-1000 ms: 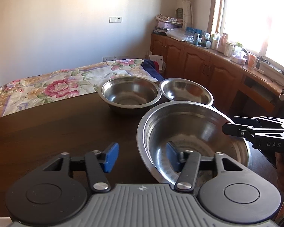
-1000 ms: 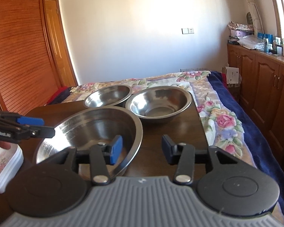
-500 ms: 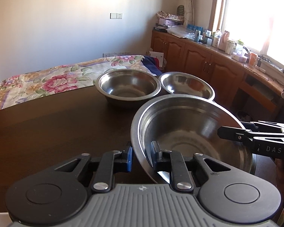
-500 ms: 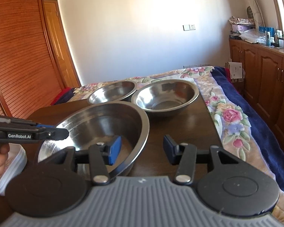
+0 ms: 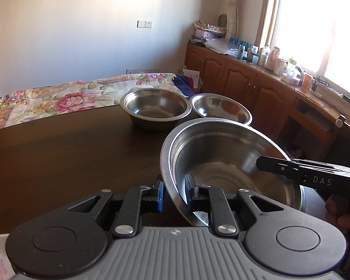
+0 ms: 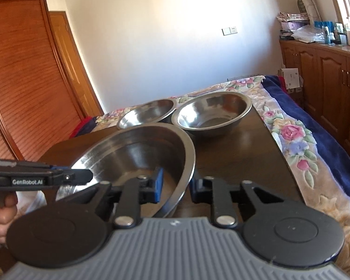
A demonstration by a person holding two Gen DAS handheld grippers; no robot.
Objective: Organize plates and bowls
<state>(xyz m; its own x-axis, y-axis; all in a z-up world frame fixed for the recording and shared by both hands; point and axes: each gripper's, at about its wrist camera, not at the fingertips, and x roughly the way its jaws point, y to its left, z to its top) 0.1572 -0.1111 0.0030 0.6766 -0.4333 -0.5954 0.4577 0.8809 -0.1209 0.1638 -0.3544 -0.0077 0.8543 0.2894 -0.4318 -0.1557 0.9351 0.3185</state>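
L gripper (image 5: pixel 173 192) clamped on near rim of big steel bowl (image 5: pixel 221 154), pads either side of the rim. R gripper (image 6: pixel 176 186) straddles the opposite rim, jaws closing on it. Big bowl sits tilted on dark bench (image 5: pixel 58 154). Just beyond big bowl: 2 smaller steel bowls (image 5: pixel 155 107) (image 5: pixel 220 110) side by side, touching. Behind bench, floral bed (image 5: pixel 58 98).

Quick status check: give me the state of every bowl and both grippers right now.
Large steel bowl: empty, rim pinched on two sides, tilted.
Middle steel bowl: empty, upright on the table.
Far steel bowl: empty, upright, beside the middle one.
Left gripper: shut on the large bowl's rim.
Right gripper: closing, rim between its jaws.
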